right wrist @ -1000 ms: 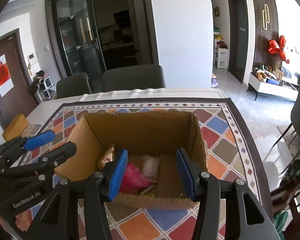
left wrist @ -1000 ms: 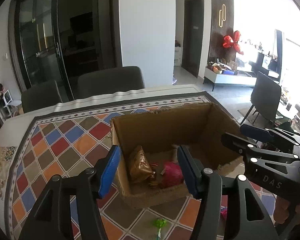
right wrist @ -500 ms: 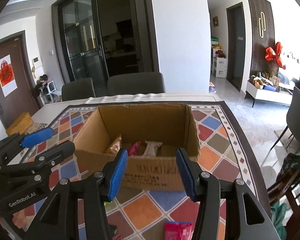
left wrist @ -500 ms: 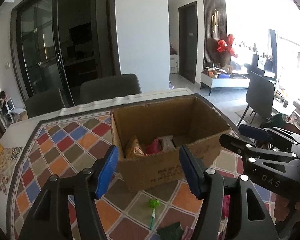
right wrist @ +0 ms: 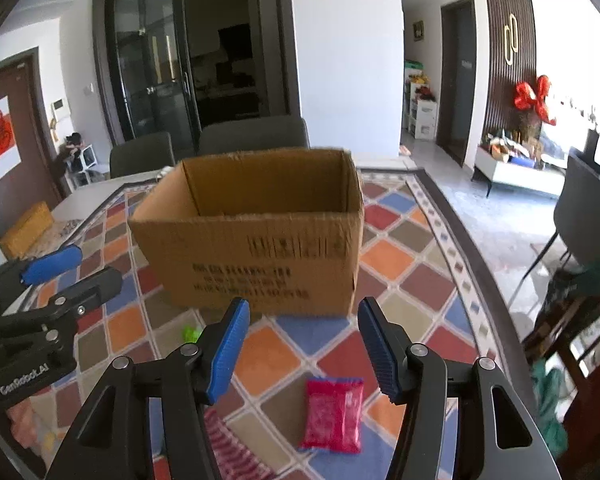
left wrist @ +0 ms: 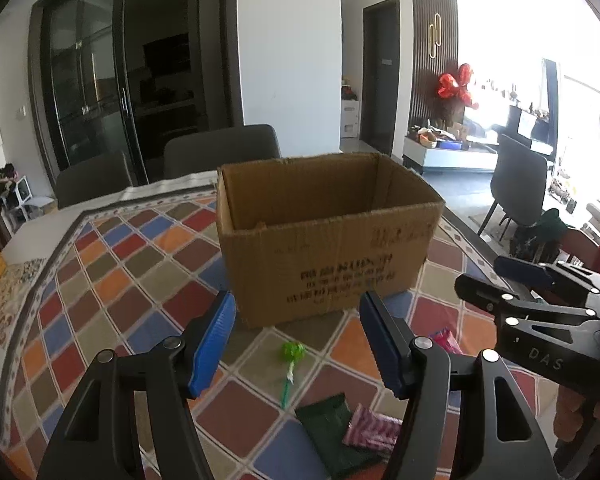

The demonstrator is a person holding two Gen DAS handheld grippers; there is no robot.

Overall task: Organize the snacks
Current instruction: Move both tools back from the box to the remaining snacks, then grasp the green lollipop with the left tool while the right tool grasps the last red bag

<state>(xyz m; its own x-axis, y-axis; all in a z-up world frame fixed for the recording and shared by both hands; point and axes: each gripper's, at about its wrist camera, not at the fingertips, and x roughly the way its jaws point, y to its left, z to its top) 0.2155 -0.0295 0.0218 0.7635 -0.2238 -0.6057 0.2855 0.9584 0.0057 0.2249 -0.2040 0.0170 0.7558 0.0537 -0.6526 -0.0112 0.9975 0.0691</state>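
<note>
Both my grippers are spread wide and hold nothing. The box (left wrist: 324,240) sits on the counter (left wrist: 112,280) just ahead of my left gripper (left wrist: 298,344). A red pack (right wrist: 334,414) lies under my right gripper (right wrist: 304,348).

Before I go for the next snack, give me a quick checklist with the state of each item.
1. Right gripper open and empty: ok.
2. Left gripper open and empty: ok.
3. Pink snack packet lies flat on the tablecloth, just ahead of the right gripper, nothing on top: ok.
4. Cardboard box upright, top open, near side facing the grippers: ok.
5. Room left inside the box: cannot tell, its floor is hidden from both views.
6. Other snacks free to grasp: green lollipop lies alone, ok; dark green packet and striped packet overlap, not ok.
</note>
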